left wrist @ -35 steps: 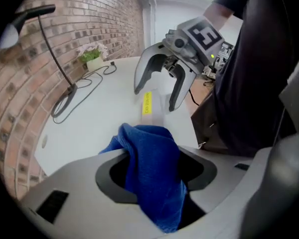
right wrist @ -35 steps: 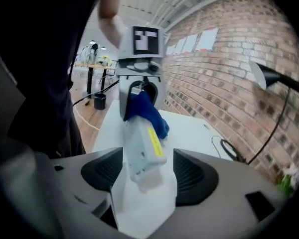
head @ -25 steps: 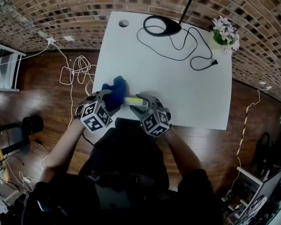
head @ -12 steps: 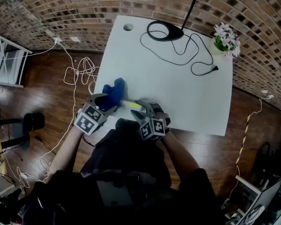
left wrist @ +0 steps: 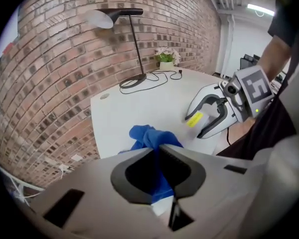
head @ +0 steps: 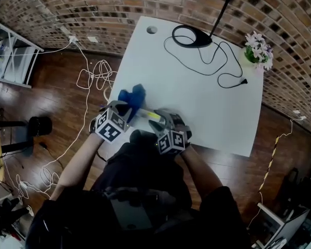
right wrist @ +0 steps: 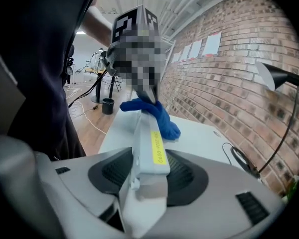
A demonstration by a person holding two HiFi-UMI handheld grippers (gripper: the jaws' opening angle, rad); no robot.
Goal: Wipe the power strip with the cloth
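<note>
Now set for a first pass: my left gripper (left wrist: 158, 151), its jaws just closed, pinches the blue cloth (left wrist: 148, 136) by a fold, leaving the bulk free beyond the tips as a wiping pad. My right gripper (right wrist: 148, 173) is clamped across one end of the white power strip (right wrist: 150, 143), bracing it near the front edge of the table (head: 197, 82) so that, I judge, it will not slide under rubbing. The cloth sits at the strip's far end, apparently touching it, though the head view is too small to confirm. The lamp base (head: 191, 36) and flowers (head: 258, 45) stand well apart.
</note>
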